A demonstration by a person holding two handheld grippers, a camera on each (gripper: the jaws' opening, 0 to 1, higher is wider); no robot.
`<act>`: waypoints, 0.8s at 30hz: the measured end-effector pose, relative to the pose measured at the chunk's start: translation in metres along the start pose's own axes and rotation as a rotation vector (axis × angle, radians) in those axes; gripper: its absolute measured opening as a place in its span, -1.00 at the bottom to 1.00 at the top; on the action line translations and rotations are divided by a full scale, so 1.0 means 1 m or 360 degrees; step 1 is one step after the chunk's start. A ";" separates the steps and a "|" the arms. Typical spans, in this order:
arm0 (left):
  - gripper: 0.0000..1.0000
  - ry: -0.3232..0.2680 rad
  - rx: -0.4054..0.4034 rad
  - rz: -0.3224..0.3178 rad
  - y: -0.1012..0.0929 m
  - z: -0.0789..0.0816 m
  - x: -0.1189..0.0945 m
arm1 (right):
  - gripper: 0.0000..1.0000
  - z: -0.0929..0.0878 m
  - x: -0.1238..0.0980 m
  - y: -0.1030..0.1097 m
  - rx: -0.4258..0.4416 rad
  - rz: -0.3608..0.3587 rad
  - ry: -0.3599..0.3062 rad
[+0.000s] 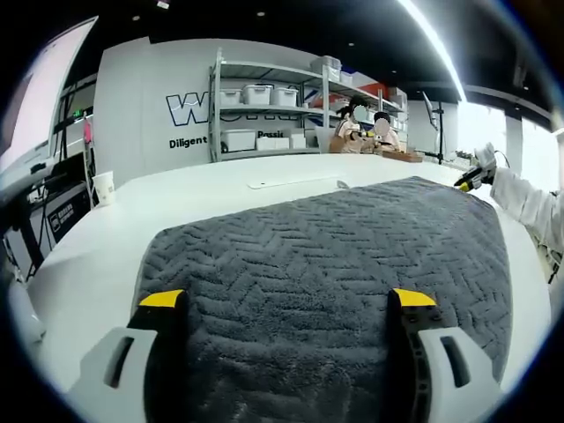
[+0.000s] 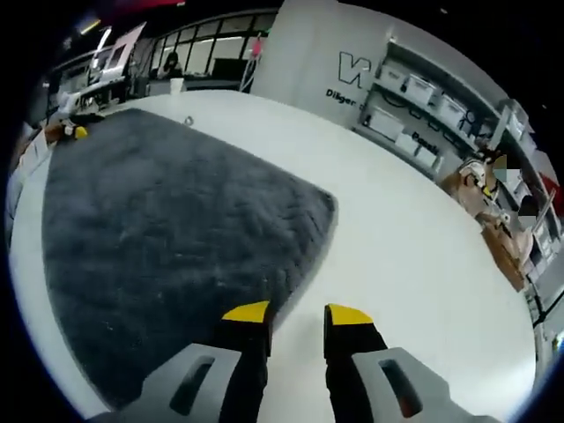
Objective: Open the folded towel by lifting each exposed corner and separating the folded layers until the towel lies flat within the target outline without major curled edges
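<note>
A dark grey towel (image 1: 335, 256) with a herringbone weave lies spread flat on the white table (image 1: 220, 189). My left gripper (image 1: 288, 300) hovers over the towel's near edge with its jaws wide apart and nothing between them. At the towel's far right corner I see the right gripper (image 1: 465, 181), held by a white-sleeved arm. In the right gripper view the towel (image 2: 167, 229) fills the left side. My right gripper (image 2: 295, 315) is at its edge, jaws a narrow gap apart with bare table showing between them. The left gripper (image 2: 77, 132) shows at the towel's far corner.
A paper cup (image 1: 104, 188) stands near the table's left edge. Behind the table are metal shelves with white bins (image 1: 264, 110) and two seated people at another table (image 1: 370, 132). Bare white table (image 2: 414, 256) stretches right of the towel.
</note>
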State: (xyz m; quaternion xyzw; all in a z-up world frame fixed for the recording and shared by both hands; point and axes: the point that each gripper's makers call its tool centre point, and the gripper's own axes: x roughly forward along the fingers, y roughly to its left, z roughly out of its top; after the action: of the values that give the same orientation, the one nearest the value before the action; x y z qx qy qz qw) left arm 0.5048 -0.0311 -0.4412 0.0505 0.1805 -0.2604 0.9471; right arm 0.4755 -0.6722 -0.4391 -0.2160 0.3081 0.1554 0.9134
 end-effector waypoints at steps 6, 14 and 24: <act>0.85 0.0001 0.0000 0.0005 0.000 0.000 -0.001 | -0.67 -0.004 -0.002 -0.005 0.0014 -0.0017 -0.0006; 0.85 0.0000 0.0006 0.0005 0.000 0.000 -0.001 | -0.60 -0.003 -0.003 -0.007 0.0039 -0.0042 0.0001; 0.86 0.0068 -0.0001 -0.0035 -0.004 0.002 -0.007 | -0.50 0.006 -0.026 -0.007 0.0123 -0.0078 -0.0091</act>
State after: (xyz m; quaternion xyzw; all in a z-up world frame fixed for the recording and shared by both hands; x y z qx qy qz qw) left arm 0.4982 -0.0313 -0.4370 0.0536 0.2012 -0.2697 0.9402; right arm 0.4615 -0.6793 -0.4164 -0.1836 0.2822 0.1272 0.9330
